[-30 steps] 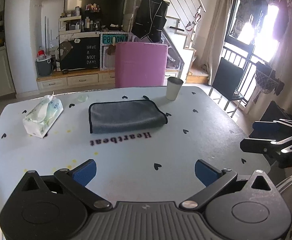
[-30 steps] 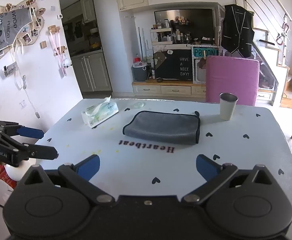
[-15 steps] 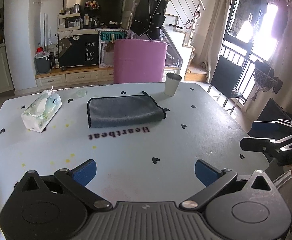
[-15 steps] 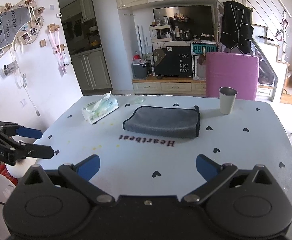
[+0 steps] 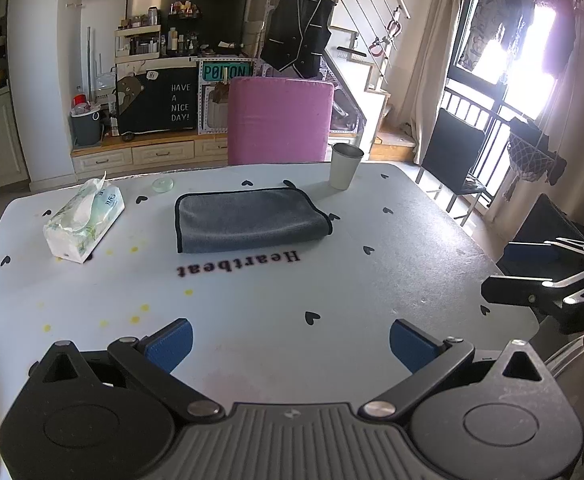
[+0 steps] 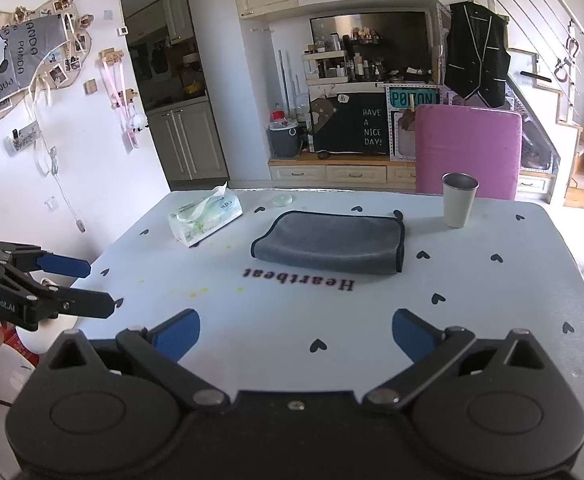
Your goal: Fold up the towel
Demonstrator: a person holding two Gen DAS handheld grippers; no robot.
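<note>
Evidently both claws, left gripper [image 5: 290,340] and right gripper [image 6: 296,334], hover with fingers apart and empty, well short of the towel [image 5: 250,222]. It lies folded flat mid-table [image 5: 392,240], between tissue pack [image 5: 86,220] and cup [image 5: 346,166], probably finished.

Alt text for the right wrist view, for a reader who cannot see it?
A folded grey towel lies on a white heart-print table, beyond the open right gripper. A tissue pack sits to its left, a cup to its right, and the open left gripper at the left edge.
</note>
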